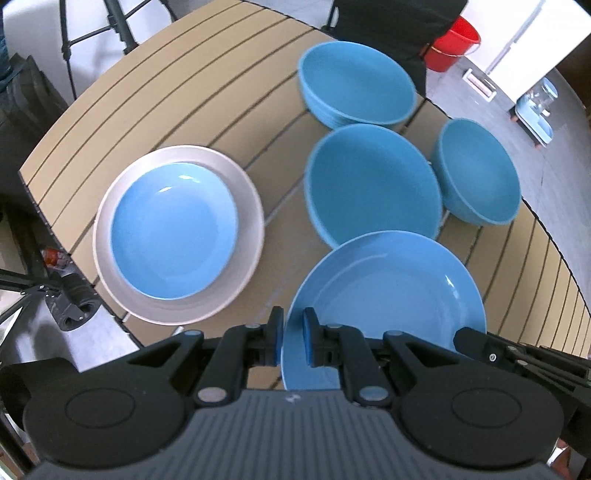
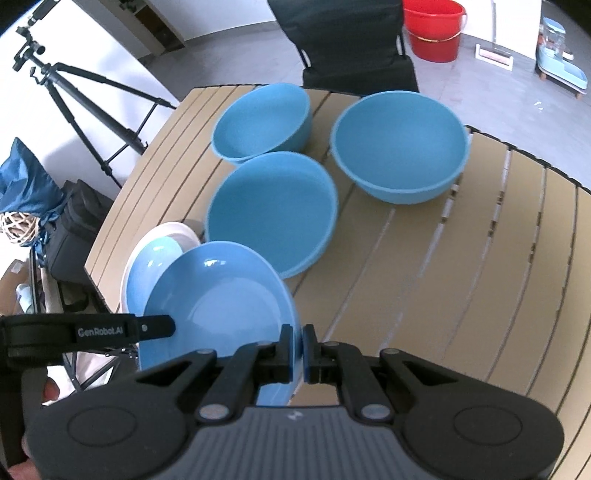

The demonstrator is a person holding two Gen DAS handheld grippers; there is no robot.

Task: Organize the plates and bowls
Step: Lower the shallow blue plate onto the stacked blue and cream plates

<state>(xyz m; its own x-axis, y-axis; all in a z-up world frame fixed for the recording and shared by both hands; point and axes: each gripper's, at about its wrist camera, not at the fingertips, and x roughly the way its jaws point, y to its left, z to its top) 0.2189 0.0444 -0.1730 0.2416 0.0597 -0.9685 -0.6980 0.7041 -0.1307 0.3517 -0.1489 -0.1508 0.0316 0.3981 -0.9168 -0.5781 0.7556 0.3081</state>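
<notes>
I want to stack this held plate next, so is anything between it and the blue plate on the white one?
Nothing visible: held plate, gripped by left gripper and right gripper, has only bare table before the stacked blue plate.

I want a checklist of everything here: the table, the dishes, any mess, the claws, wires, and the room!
Surface: tan slatted table.
Job's things: three blue bowls; blue plate on white plate; held blue plate.
Clutter: nothing seen on the table.
Grippers: left claw and right claw each shut on the held blue plate's rim, on opposite sides.
Cables: nothing seen.
Surroundings: red bucket, black chair, tripod, black bag.
</notes>
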